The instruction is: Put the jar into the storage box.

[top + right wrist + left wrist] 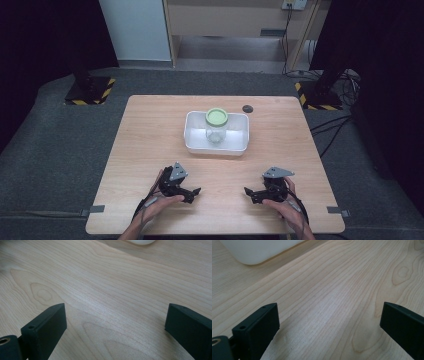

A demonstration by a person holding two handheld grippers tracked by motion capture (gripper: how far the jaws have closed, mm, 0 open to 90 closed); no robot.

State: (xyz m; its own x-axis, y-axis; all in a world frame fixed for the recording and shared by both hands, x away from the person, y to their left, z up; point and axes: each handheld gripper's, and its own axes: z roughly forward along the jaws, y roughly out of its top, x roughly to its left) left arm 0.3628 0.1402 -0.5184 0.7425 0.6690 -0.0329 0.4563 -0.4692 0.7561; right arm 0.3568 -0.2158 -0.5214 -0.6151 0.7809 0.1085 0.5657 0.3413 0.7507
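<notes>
Centrally, a glass jar (pixel 216 131) w/ green lid (pixel 216 117) is seen upright in a white tub (pixel 192 140) mid-table (pixel 145 140); left gripper (pixel 194 194) & right gripper (pixel 248 194) are held at the near edge, well apart from it, jaws spread wide, nothing gripped

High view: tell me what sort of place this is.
Probably a lab or recording room, not a home: a bare wooden table on grey carpet, black curtains at the sides, hazard-striped stand bases, and loose cables on the floor.

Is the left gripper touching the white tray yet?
Apart. In the high view the left gripper sits near the table's front edge, with bare wood between it and the white tray.
</notes>
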